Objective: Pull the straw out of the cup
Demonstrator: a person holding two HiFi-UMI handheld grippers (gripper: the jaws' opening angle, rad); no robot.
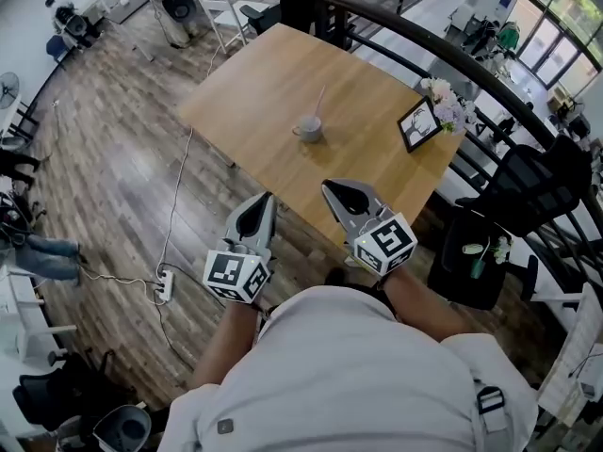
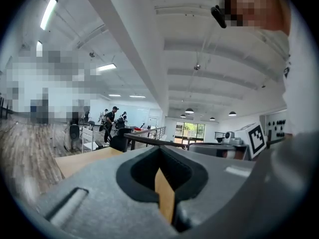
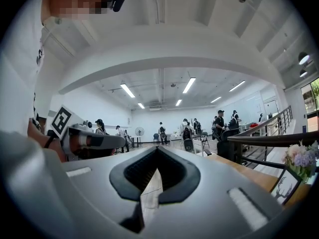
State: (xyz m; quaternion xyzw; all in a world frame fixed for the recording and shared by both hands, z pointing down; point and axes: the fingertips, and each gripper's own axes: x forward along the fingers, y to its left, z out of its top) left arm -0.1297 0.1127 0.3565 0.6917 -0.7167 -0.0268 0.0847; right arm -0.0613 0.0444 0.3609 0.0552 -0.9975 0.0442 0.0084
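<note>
Rightward of the cup stand a picture frame and flowers.

Bare table is seen on every side of the cup; only a picture frame and flowers are set well to its right.

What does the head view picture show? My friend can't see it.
A grey cup with a straw in it stands on a wooden table. Nearer, a person holds the left gripper and right gripper, both shut and empty.
</note>
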